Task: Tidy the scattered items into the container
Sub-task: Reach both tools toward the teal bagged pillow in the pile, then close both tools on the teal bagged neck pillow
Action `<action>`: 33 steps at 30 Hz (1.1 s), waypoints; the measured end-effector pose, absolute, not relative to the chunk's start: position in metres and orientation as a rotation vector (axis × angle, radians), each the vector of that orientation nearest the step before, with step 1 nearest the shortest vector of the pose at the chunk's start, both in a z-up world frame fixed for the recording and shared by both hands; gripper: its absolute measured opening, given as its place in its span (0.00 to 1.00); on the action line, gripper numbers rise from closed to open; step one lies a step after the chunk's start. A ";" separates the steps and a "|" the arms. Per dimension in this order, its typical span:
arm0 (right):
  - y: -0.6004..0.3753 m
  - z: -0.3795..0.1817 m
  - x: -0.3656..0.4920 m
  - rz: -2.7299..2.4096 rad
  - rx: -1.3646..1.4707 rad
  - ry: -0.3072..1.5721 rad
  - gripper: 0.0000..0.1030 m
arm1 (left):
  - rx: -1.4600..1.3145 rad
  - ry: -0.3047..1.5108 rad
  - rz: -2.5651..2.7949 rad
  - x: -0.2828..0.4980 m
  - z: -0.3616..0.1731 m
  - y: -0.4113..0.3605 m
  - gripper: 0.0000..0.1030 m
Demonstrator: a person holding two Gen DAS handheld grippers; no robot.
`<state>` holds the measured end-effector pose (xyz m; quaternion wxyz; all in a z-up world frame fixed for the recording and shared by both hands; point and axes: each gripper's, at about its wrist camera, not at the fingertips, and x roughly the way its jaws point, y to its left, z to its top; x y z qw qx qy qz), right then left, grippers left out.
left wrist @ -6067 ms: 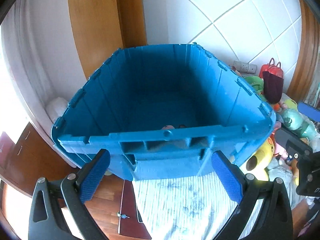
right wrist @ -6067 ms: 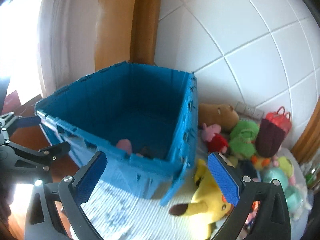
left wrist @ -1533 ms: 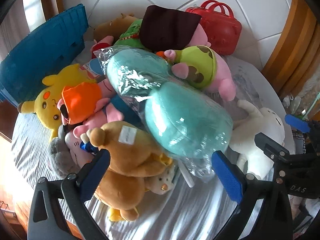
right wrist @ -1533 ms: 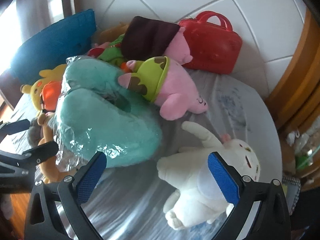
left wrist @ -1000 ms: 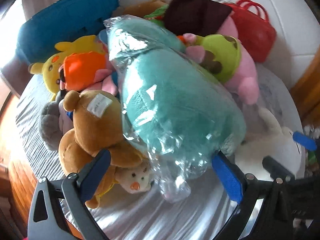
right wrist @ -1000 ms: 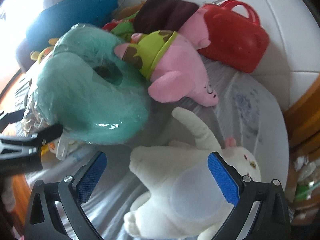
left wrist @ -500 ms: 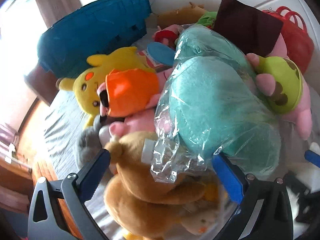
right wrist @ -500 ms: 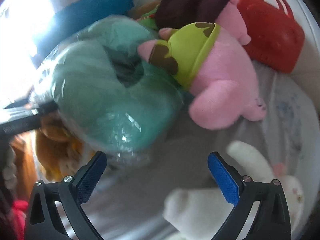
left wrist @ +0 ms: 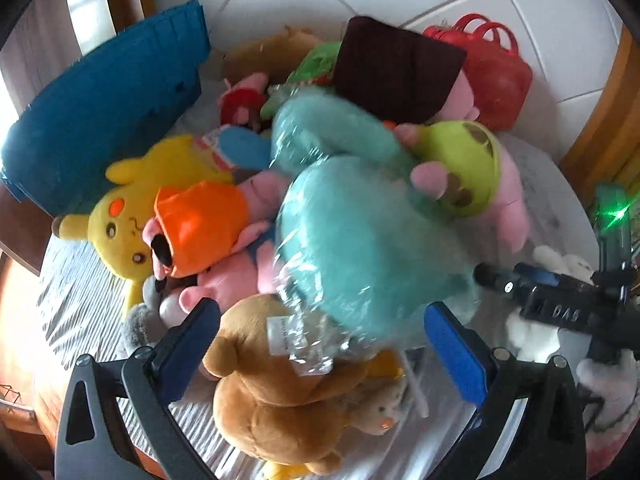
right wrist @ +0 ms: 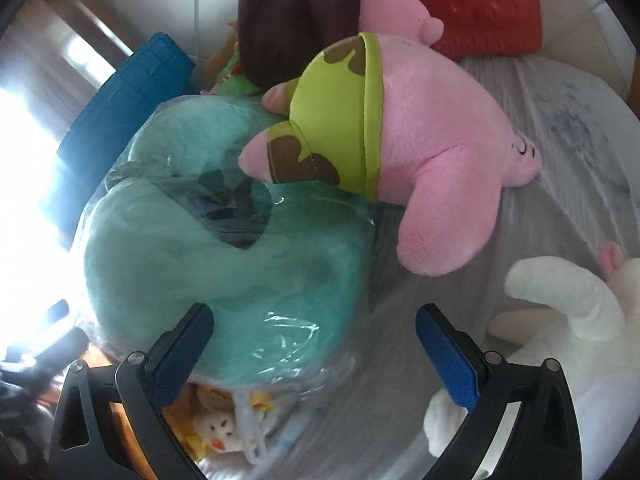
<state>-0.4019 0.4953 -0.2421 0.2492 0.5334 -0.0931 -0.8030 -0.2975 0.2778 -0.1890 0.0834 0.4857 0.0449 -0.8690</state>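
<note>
Lying between both wide-spread claws, left claw [left wrist: 322, 342], right claw [right wrist: 314, 344], plastic-wrapped teal pillow [right wrist: 208, 260]

Plastic-wrapped teal cushion [left wrist: 360, 248] tops heaped plush toys [left wrist: 168, 200] beside blue container [left wrist: 104, 120].

Item count: one blue container [left wrist: 104, 108]; one red handbag [left wrist: 496, 76]; one teal neck pillow in clear plastic wrap [left wrist: 360, 240]; one yellow plush [left wrist: 132, 208]; one brown bear plush [left wrist: 280, 392]; one white plush [right wrist: 560, 320]; one pink plush in green shorts [right wrist: 420, 140]. Further plush toys are partly hidden; total count cannot be determined.
</note>
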 end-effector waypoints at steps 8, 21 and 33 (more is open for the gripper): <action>0.495 -0.235 -0.414 -2.149 1.427 -0.211 1.00 | 1.459 0.152 -2.506 -0.327 -0.224 0.289 1.00; 0.480 -0.279 -0.457 -2.079 1.486 -0.307 1.00 | 1.467 0.264 -2.620 -0.321 -0.243 0.278 0.81; 0.451 -0.309 -0.493 -1.958 1.492 -0.413 0.92 | 1.448 0.244 -2.614 -0.333 -0.235 0.259 0.77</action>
